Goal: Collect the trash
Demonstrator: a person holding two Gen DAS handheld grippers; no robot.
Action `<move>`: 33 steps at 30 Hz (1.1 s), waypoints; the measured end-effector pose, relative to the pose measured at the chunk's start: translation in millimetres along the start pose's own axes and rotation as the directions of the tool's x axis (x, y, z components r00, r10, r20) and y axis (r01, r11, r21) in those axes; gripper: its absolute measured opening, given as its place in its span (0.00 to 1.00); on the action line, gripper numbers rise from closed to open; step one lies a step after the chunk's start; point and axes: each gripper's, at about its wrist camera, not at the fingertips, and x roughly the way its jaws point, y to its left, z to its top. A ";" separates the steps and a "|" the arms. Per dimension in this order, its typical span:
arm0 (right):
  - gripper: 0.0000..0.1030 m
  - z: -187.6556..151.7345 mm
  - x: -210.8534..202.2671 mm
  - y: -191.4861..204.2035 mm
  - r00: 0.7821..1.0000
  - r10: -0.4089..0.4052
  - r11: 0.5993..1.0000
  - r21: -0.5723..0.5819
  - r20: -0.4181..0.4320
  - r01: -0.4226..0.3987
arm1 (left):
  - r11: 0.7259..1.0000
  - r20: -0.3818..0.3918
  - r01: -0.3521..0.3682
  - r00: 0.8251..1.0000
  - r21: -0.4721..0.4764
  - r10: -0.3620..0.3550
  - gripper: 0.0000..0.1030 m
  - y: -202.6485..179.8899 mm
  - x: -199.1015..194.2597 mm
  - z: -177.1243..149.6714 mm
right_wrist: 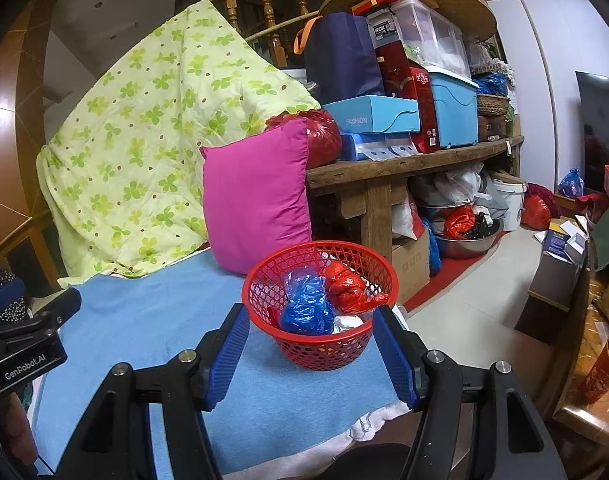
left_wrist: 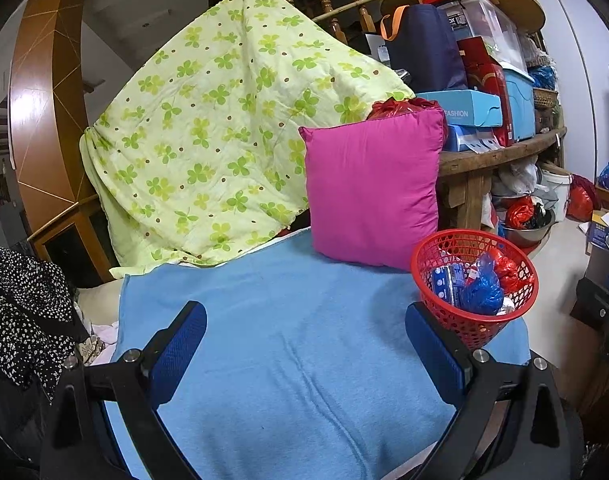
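Observation:
A red mesh basket (right_wrist: 319,346) (left_wrist: 473,322) stands on the blue blanket (right_wrist: 144,320) (left_wrist: 296,344) near its right edge. In the basket lie a crumpled blue bag (right_wrist: 306,312) (left_wrist: 480,292), a red bag (right_wrist: 346,288) (left_wrist: 506,270), a silvery wrapper (right_wrist: 346,322) and a blue-and-white packet (left_wrist: 444,280). My right gripper (right_wrist: 309,318) is open, with its blue pads on either side of the basket's near wall and not pressing on it. Left of the basket, my left gripper (left_wrist: 304,320) hangs open over bare blanket with nothing in it; its body (right_wrist: 24,352) shows at the left edge.
A pink cushion (right_wrist: 256,196) leans behind the basket against a green clover quilt (right_wrist: 144,140). To the right, a wooden bench (right_wrist: 404,160) carries stacked boxes and bags. Below it are a steel bowl (right_wrist: 472,240) and a cardboard box (right_wrist: 410,264) on the pale floor.

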 end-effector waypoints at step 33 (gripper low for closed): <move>0.66 -3.7 5.7 -3.3 1.000 -0.004 1.000 0.013 -0.012 0.004 | 1.000 -0.009 0.007 1.000 0.002 -0.007 0.96 2.8 5.0 -4.9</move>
